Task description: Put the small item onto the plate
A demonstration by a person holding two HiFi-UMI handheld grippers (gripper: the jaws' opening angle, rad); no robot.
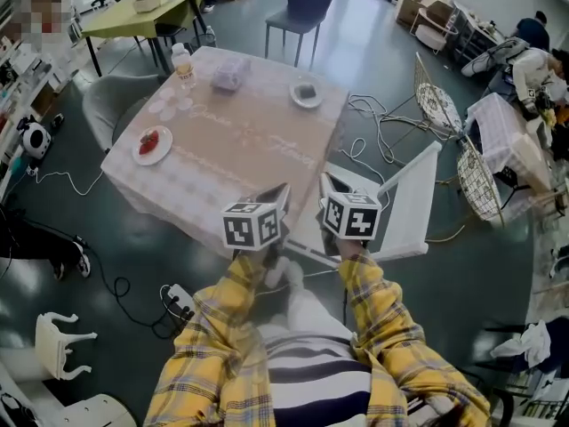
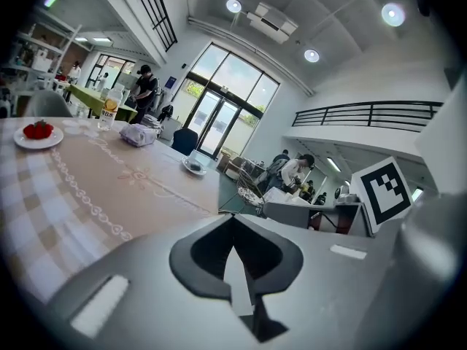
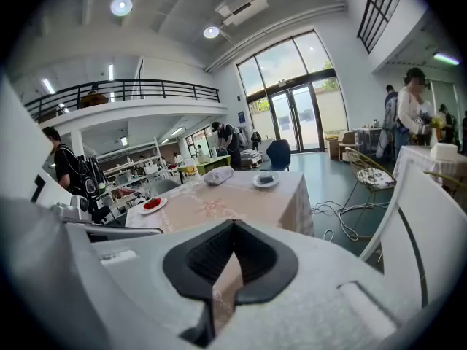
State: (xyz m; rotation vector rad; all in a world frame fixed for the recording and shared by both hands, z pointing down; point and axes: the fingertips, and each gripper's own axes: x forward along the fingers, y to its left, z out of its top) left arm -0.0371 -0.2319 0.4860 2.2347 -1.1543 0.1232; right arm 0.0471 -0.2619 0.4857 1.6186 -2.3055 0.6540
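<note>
Plate (image 1: 152, 145) left on table (image 1: 240, 140), bottle (image 1: 182, 62) behind it, another plate (image 1: 306, 93) far right

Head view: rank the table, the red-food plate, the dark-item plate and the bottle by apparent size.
Table, largest.
Red-food plate and dark-item plate: about alike; the red-food one is nearer the camera, so unranked.
Bottle, smallest.

The desk (image 1: 249, 145) has a wide bare middle and near edge, open to a reach from the near side. Along its far edge stand a bottle (image 1: 182, 60), a wrapped bundle (image 1: 229, 75) and a small plate (image 1: 306, 93). A second plate (image 1: 152, 144) sits at its left edge. A white chair (image 1: 404, 198) crowds its near right corner.
</note>
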